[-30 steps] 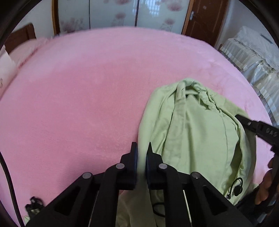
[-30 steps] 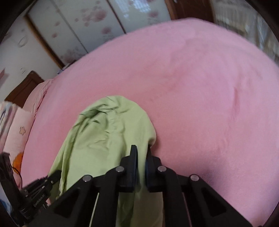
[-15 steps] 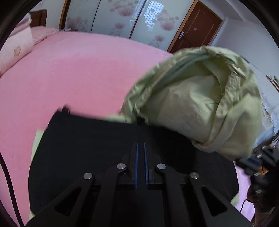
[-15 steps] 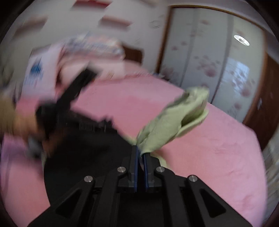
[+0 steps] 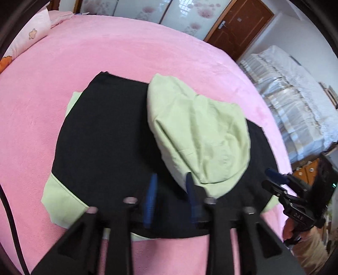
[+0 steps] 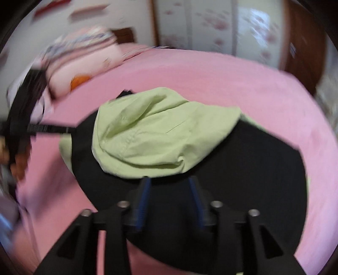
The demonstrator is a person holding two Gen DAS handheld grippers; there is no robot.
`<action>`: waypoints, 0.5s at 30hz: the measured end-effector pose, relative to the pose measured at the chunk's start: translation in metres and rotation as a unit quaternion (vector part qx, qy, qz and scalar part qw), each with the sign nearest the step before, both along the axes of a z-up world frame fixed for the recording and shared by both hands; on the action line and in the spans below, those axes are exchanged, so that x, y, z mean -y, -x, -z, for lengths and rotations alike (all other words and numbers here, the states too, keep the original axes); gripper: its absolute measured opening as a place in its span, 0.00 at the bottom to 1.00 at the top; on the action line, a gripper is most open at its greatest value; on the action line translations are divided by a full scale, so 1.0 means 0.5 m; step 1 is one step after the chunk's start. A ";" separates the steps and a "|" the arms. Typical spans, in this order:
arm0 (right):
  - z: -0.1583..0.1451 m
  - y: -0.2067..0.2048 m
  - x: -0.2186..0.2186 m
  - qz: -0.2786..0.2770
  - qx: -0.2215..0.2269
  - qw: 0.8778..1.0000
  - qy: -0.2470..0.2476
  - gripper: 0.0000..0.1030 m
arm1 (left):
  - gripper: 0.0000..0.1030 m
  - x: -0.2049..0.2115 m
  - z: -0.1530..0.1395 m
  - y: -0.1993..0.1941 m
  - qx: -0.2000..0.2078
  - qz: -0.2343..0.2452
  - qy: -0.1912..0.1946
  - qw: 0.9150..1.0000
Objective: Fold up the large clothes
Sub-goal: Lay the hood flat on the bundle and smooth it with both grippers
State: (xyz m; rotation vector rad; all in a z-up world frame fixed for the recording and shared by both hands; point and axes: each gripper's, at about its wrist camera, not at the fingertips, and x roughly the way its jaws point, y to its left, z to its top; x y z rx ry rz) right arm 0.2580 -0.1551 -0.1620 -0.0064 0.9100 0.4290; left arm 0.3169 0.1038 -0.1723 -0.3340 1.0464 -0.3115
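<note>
The garment (image 5: pixel 131 135) lay on the pink bed (image 5: pixel 105 48), black side up, green hood (image 5: pixel 198 135) flopped over it. Left gripper (image 5: pixel 171 186) and right gripper (image 6: pixel 169 190) were opening, nothing between them: a fold just released. Next probably called for regripping an edge.

A pink bed cover (image 5: pixel 105 63) spreads ahead of the gripper. Beyond it stand floral sliding wardrobe doors (image 5: pixel 147 10) and a brown wooden door (image 5: pixel 238 27); a pillow (image 5: pixel 31 36) lies far left, lace-draped furniture (image 5: pixel 295 88) right.
</note>
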 end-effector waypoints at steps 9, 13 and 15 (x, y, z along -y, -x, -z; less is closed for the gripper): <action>0.055 -0.068 0.020 0.113 -0.086 0.979 -0.148 0.46 | 0.45 -0.014 0.036 -0.088 -0.011 -0.022 0.049 0.998; 0.110 -0.110 0.015 0.153 -0.128 0.959 -0.200 0.45 | 0.12 0.007 0.088 -0.120 -0.033 -0.028 0.085 0.995; 0.118 -0.122 0.006 0.144 -0.122 0.959 -0.210 0.14 | 0.10 0.021 0.090 -0.112 -0.022 -0.041 0.086 0.995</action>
